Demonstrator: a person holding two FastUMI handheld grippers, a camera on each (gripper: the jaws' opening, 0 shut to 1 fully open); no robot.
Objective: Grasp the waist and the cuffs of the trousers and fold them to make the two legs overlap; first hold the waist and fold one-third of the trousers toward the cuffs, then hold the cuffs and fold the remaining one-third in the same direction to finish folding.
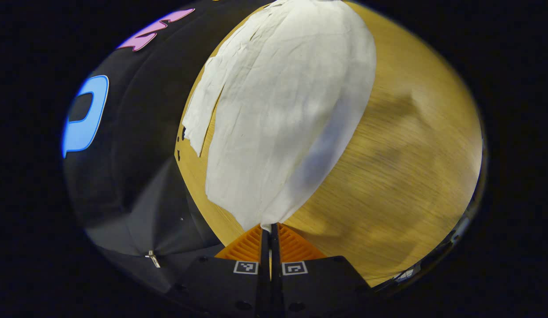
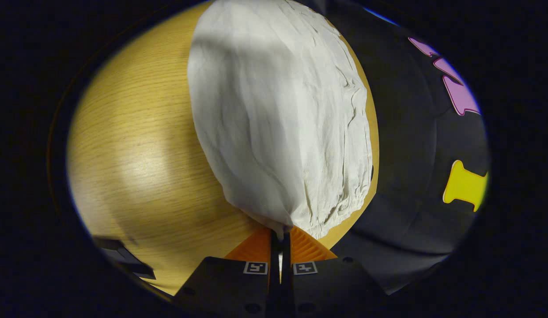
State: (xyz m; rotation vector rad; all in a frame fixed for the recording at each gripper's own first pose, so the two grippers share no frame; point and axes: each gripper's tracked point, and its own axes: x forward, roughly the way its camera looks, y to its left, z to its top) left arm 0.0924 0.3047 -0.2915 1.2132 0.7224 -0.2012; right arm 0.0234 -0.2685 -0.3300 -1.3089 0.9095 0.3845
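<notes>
Left gripper view: your left gripper (image 1: 270, 230) is pinched shut on one corner of the white trousers (image 1: 278, 110), at the cuff end by the look of the plain hem; the cloth fans away across the wooden table (image 1: 410, 154), and a second layer peeks out along the table's edge beside the booth wall (image 1: 137, 176). From here the likely fault is a slipped or single-layer pinch: so little cloth sits between the fingers that a quick pull could free it, and the legs would fail to overlap. Right gripper view: your right gripper (image 2: 281, 234) is likewise clamped on the trousers (image 2: 278, 119), just beside the gathered, elasticated band, which I judge to be the waist. The fabric rises taut from the fingers and lies close to the table's (image 2: 137, 154) edge beside the wall (image 2: 410, 154); uneven travel of your two hands could drag it over that edge or skew the fold. The cloth looks thin, pale, lightly creased, and limp.
</notes>
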